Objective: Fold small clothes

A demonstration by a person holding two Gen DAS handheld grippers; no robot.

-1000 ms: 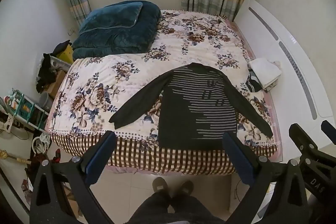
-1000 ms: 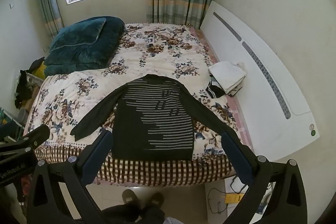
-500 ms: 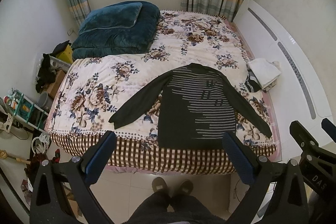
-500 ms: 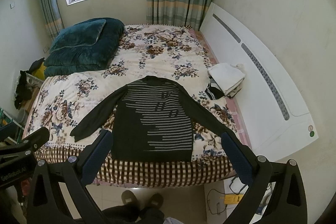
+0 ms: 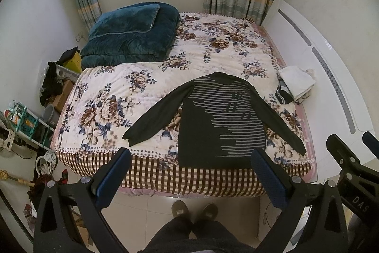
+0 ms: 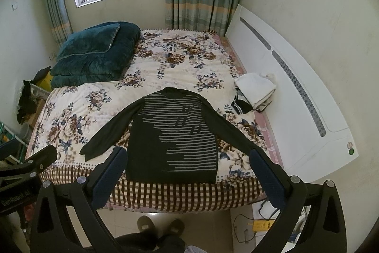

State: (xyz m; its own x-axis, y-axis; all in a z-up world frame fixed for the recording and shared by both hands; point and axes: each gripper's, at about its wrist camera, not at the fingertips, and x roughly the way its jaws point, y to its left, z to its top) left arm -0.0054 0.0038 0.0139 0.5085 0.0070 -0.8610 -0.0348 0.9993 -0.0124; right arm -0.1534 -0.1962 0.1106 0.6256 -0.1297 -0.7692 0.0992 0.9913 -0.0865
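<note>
A dark long-sleeved sweater with grey stripes lies flat, face up, sleeves spread, at the near edge of the floral bed. It also shows in the right wrist view. My left gripper is open and empty, held above the floor in front of the bed, short of the sweater's hem. My right gripper is open and empty at about the same distance. Each gripper shows at the edge of the other's view.
A folded teal quilt lies at the bed's far left. A small stack of folded clothes sits at the bed's right edge by the white headboard. Clutter and a shelf stand on the floor at left. My feet stand before the bed.
Both grippers have risen or drawn back very slightly; the bed and sweater sit a touch lower in view. Nothing was touched.
</note>
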